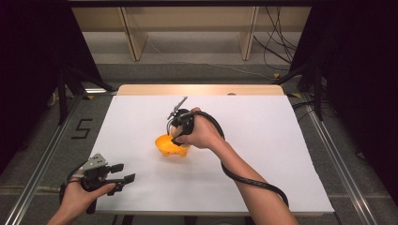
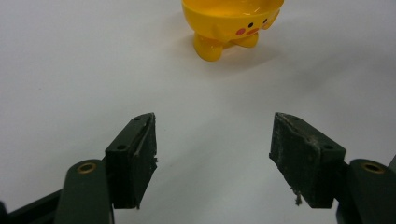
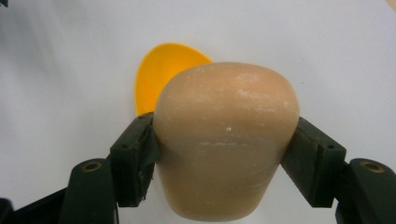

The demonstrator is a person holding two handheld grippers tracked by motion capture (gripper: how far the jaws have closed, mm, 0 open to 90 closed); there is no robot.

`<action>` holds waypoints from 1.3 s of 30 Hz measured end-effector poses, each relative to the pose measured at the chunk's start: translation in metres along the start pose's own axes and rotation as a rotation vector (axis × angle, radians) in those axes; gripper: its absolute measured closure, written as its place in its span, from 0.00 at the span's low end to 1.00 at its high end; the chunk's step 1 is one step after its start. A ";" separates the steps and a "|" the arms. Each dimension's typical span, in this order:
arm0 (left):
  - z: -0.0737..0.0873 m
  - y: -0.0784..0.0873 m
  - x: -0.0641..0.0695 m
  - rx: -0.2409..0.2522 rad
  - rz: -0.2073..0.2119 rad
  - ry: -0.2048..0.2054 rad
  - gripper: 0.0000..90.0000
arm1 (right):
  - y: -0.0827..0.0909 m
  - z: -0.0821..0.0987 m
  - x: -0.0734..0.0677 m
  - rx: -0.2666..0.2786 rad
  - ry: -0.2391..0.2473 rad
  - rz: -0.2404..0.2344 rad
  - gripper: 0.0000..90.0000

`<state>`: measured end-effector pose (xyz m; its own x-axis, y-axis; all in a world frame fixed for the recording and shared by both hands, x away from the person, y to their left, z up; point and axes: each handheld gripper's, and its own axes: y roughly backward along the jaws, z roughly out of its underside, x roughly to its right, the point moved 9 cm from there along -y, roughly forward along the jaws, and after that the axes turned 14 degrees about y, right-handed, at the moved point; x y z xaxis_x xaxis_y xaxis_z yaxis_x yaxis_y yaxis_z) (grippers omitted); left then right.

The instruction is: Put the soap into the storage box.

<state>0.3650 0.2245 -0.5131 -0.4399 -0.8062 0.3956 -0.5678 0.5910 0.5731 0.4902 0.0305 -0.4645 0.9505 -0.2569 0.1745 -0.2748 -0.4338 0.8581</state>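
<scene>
A: Where is the right gripper (image 1: 174,130)?

B: Near the middle of the white counter (image 1: 263,154), a little toward its left half. In the high view the person's right hand (image 1: 199,131) holds it just above a yellow bowl (image 1: 170,145).

A: Is it carrying anything?

B: Yes. In the right gripper view its two black fingers (image 3: 135,156) are pressed against the left and right sides of a tan egg-shaped object (image 3: 226,137), one finger on each flank. The object has a smooth, matte, slightly scuffed surface and is broader at the far end.

A: And the bowl?

B: It stands on the counter, open side up. In the right gripper view part of its orange-yellow rim peeks out behind the tan object, up and to the left. In the left gripper view it reads as a duck-faced cup on stubby feet, with black dot eyes, pink cheeks and a small orange beak.

A: The left gripper (image 1: 123,172)?

B: It is close to the counter's near-left corner, held low by the left hand (image 1: 77,197). Its fingers (image 2: 133,156) are spread wide apart with nothing between them, only bare white counter, and they point toward the bowl, well apart from it.
</scene>
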 end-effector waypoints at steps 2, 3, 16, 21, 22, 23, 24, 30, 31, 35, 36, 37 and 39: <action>0.000 0.000 0.000 0.001 -0.001 -0.001 0.35 | -0.001 -0.001 -0.001 -0.001 -0.004 -0.004 0.37; 0.000 0.000 0.000 0.000 -0.001 -0.001 0.35 | -0.001 -0.001 0.000 0.002 -0.005 -0.004 0.37; 0.000 0.000 -0.001 0.001 0.001 -0.004 0.35 | -0.008 -0.004 0.000 -0.001 0.000 -0.015 0.37; 0.000 0.000 -0.001 0.002 0.004 -0.002 0.35 | -0.012 -0.004 -0.001 -0.003 0.002 -0.019 0.37; 0.000 0.000 0.000 0.001 0.009 -0.003 0.35 | -0.013 -0.004 -0.001 -0.005 -0.005 -0.020 0.37; 0.000 0.000 0.000 0.003 0.008 -0.003 0.35 | -0.014 -0.004 -0.002 -0.006 -0.006 -0.023 0.37; 0.000 0.000 -0.001 0.002 0.008 -0.003 0.35 | -0.014 -0.004 -0.002 -0.007 -0.010 -0.023 0.37; 0.000 0.000 -0.001 -0.003 0.005 -0.004 0.35 | -0.019 -0.002 -0.003 -0.011 -0.015 -0.027 0.37; 0.000 0.000 -0.001 -0.001 0.005 -0.003 0.35 | -0.021 -0.002 -0.003 -0.013 -0.021 -0.023 0.37; 0.000 0.000 -0.001 -0.001 0.006 -0.003 0.35 | -0.023 -0.001 -0.003 -0.017 -0.016 -0.025 0.37; 0.000 -0.001 0.000 0.002 0.010 -0.003 0.35 | -0.024 -0.001 -0.002 -0.021 -0.013 -0.024 0.37; 0.000 -0.001 0.000 0.004 0.012 0.001 0.35 | -0.025 -0.001 -0.003 -0.019 -0.009 -0.028 0.37; 0.000 -0.001 0.000 0.005 0.013 0.001 0.35 | -0.027 -0.001 -0.003 -0.026 -0.012 -0.024 0.37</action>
<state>0.3655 0.2236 -0.5132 -0.4465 -0.7987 0.4033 -0.5658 0.6012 0.5643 0.4945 0.0439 -0.4875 0.9549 -0.2573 0.1486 -0.2484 -0.4174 0.8741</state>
